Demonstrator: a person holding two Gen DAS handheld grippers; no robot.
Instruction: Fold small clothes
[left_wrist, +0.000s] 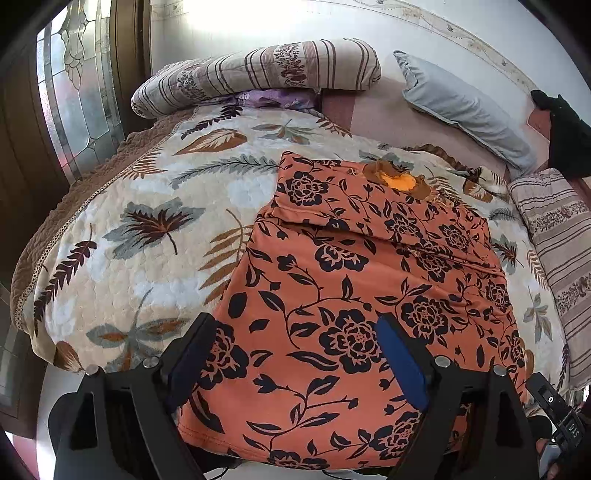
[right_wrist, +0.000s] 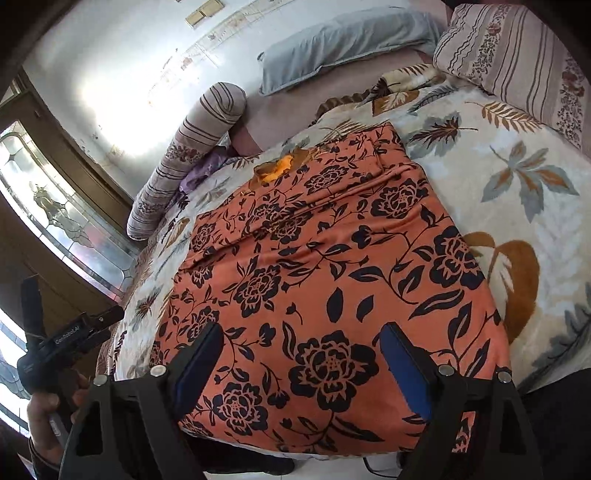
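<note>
An orange garment with a black flower print lies spread flat on the bed, its near hem hanging over the bed's front edge. It also shows in the right wrist view. Its sleeves are folded in near the far end, with a collar opening showing yellow lining. My left gripper is open, its blue-padded fingers over the garment's near left part. My right gripper is open over the garment's near right part. Neither holds cloth. The left gripper's body also shows in the right wrist view.
A leaf-print quilt covers the bed. A striped bolster and a grey pillow lie at the far end, a striped pillow at the right. A glass-panelled door stands at the left.
</note>
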